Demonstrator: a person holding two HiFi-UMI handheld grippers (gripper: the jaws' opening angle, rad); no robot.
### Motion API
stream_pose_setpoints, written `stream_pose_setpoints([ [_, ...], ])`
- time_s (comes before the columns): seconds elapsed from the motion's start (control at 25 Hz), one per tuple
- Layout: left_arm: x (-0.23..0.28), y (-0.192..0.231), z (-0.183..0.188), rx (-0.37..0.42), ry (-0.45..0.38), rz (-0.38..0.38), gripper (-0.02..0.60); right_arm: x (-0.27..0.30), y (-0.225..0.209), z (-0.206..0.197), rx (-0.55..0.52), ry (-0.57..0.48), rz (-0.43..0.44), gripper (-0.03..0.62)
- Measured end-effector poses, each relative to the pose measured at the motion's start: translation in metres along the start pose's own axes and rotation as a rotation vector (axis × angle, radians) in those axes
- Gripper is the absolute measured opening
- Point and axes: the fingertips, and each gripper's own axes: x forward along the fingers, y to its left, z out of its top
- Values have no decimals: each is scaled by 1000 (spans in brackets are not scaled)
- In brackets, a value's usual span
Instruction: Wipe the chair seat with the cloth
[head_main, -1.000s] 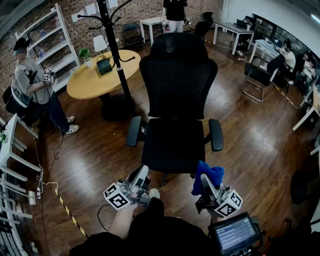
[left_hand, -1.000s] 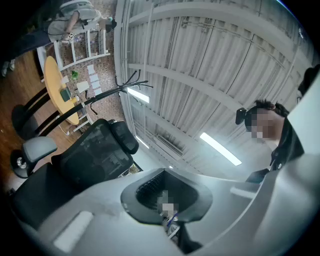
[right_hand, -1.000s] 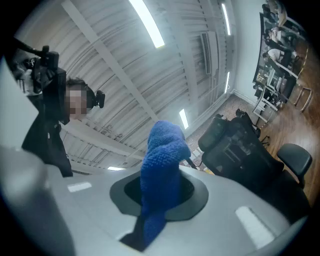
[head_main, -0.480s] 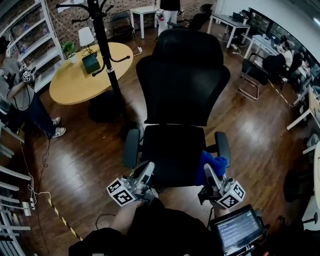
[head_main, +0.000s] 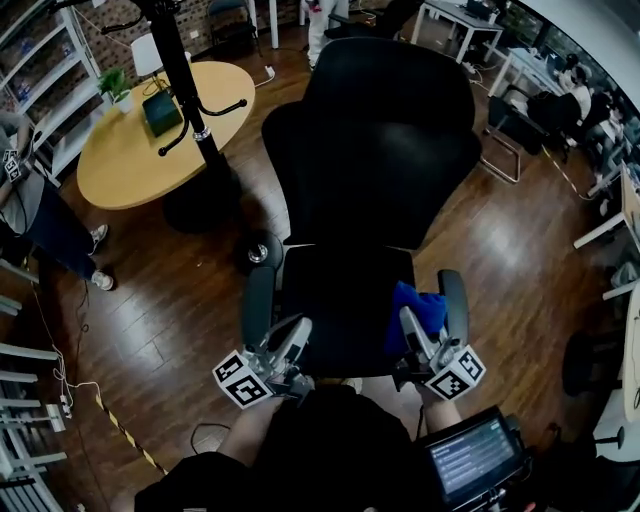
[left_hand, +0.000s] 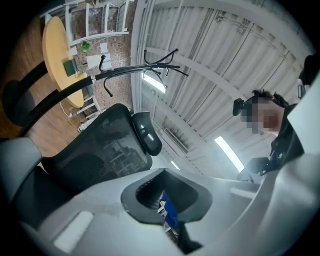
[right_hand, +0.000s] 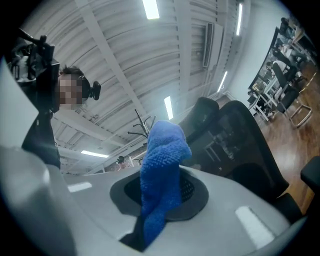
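Blue cloth (head_main: 417, 308) was pinched in the right gripper (head_main: 409, 327), jaws clamped on it, with a bunched wad sticking out past the fingertips. Cloth sat just ahead of that gripper's tips, over the office chair seat (head_main: 340, 295) near its front corner, just inboard of the armrest (head_main: 455, 300) on that gripper's outer side. Couldn't tell if the cloth was touching the seat. Left gripper (head_main: 291, 336) had its jaws closed together, gripping nothing, tips at the seat's front edge, the other armrest (head_main: 257, 305) just outboard of it. Both grippers were level with each other and well apart, seat between them. Chair backrest (head_main: 375, 150) stood upright straight ahead of both tools, beyond the seat. Further out, ahead and off the left gripper's side, were a coat stand (head_main: 185, 80) and a round wooden table (head_main: 120, 150). Floor was dark wood planks (head_main: 160, 320).
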Motion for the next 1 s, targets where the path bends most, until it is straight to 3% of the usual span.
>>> stream_pose_setpoints([
  [0.32,10,43,-24,-11,-17,149,-6,59,-92,-80,28,214,-35,48],
  [0.56,6,101,-58,-43,-13,247,-6,127,-194,-216,19,431,-56,47],
  [0.76,-13,147,-82,-31,20,340,-7,178,-241,-344,8,623,-47,48],
  [1.0,-29,176,-97,-40,35,374,-6,220,-273,-428,-87,795,-124,48],
])
